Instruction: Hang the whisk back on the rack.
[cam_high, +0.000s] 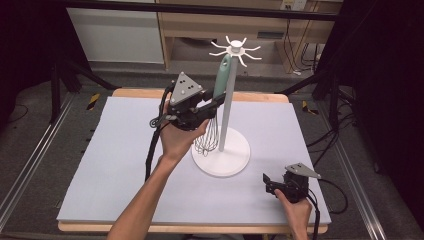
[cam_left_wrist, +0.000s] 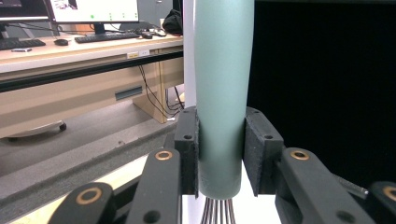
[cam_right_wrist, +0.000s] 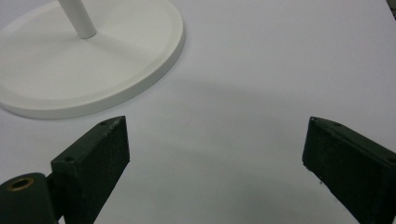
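Left gripper (cam_left_wrist: 219, 154) clamped the green whisk handle (cam_left_wrist: 223, 93) beside the white stand (cam_high: 221, 155).
Whisk wires (cam_left_wrist: 218, 212) were cut off below the 2 pads; right gripper (cam_right_wrist: 215, 163) rested apart near the pale table's (cam_high: 115, 165) edge, dark room behind.

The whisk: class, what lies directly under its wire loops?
Under the whisk, held by the left tool, lies the stand's round white base. From above, you cannot tell whether the wires touch it.
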